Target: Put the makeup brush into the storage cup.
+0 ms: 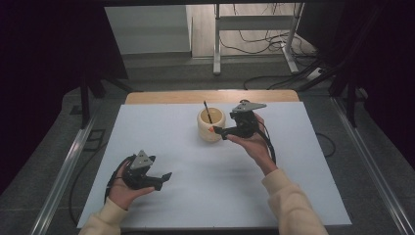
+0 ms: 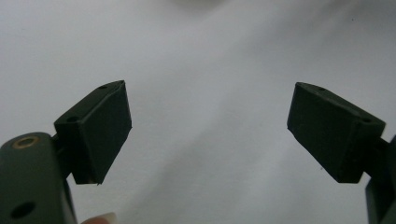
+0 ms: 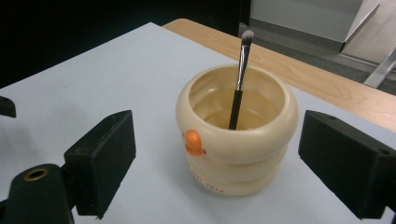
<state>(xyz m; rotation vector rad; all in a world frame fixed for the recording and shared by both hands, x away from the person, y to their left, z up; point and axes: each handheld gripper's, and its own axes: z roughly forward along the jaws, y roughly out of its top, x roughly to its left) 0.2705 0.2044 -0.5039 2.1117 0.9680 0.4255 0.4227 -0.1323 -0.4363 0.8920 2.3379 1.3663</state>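
The cup (image 3: 237, 135) sits on the white surface (image 1: 171, 147) w/ a thin brush (image 3: 239, 79) standing inside. Right tongs (image 3: 215, 154) wide open, empty, cup just ahead. Left tongs (image 2: 208, 130) open, empty too. Cup looks smooth, prob slippery & hard; brush light, so pinch its stem near the top.

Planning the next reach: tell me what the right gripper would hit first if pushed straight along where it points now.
Most likely the cream cup. In the right gripper view it stands directly ahead of the open right gripper, between the lines of its jaws, with the brush inside. How near it is cannot be told.
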